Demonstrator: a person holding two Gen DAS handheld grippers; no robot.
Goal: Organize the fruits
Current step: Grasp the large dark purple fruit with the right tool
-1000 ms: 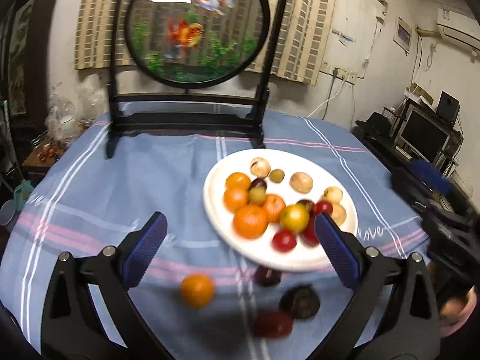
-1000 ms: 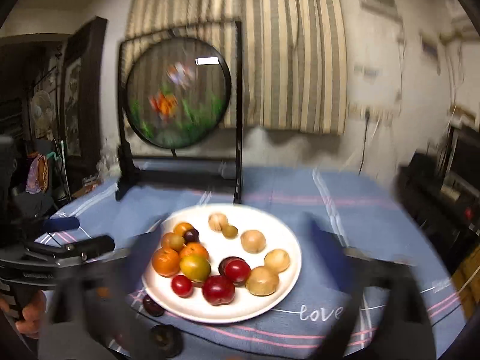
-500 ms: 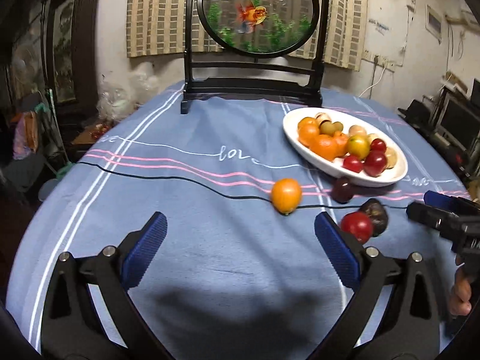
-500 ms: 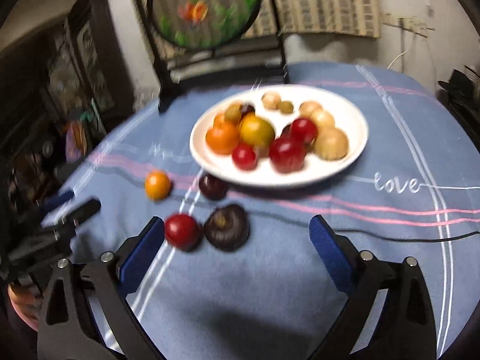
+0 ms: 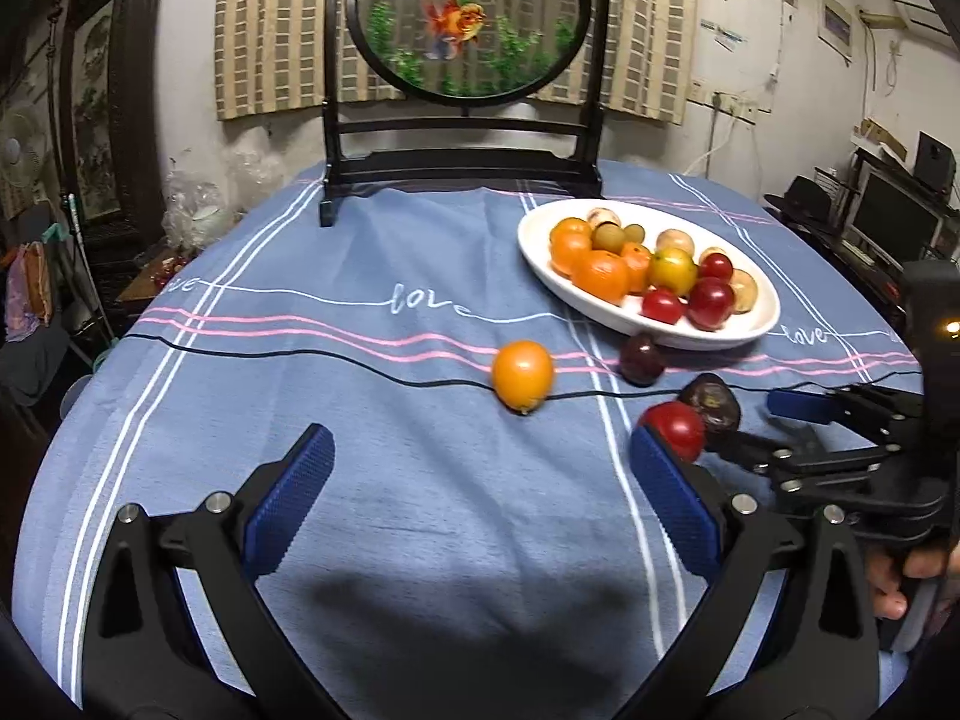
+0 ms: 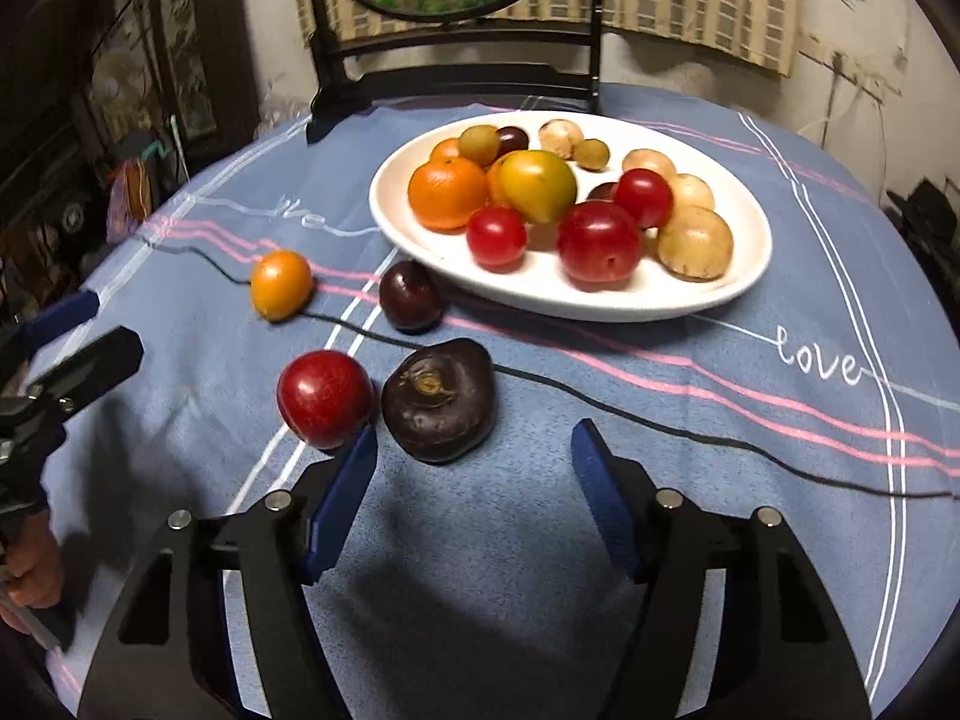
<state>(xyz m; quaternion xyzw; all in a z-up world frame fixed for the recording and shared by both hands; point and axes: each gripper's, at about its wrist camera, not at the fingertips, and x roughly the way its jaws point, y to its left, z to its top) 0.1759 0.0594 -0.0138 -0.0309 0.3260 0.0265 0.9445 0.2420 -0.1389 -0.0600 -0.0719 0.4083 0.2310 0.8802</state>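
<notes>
Lying on the blue cloth of the desk, just in front of the white plate, the dark purple fruit is waiting beside a red fruit. The right gripper is narrowing its jaws, nothing between them yet. The left gripper is spread and empty. The fruit is looking round, firm and smooth, so gripping across its widest part seems safest.

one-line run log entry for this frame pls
left gripper: open, empty | right gripper: jaws just closing, nothing gripped, near dark brown fruit | loose: red fruit, orange fruit, dark plum | plate: loaded
</notes>
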